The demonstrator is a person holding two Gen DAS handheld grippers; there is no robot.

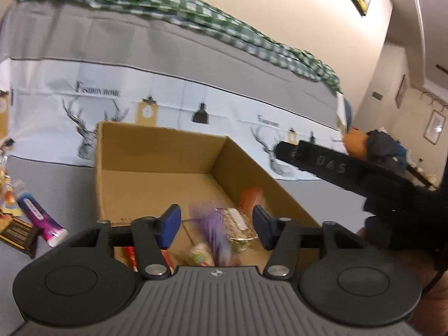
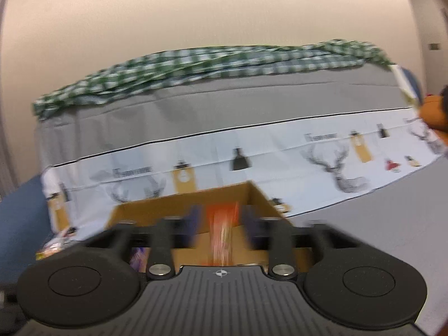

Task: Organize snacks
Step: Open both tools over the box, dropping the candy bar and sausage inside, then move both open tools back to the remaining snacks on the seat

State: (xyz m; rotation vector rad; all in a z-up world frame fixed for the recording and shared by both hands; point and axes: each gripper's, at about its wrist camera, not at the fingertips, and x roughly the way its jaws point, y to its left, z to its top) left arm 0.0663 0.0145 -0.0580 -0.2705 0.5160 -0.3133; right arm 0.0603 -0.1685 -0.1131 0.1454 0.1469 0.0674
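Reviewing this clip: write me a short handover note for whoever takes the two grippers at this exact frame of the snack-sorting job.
Left gripper: open, empty, poised over the near end of the cardboard box.
Right gripper: open over the same box; an orange packet shows blurred between its fingers, apparently just let go, though I cannot be sure.
Done: several snacks lie in the box, among them a purple packet and an orange one.
Left: a pink-purple tube and a dark bar lie on the grey surface to the box's left, with more wrappers at the frame edge. Box those next.
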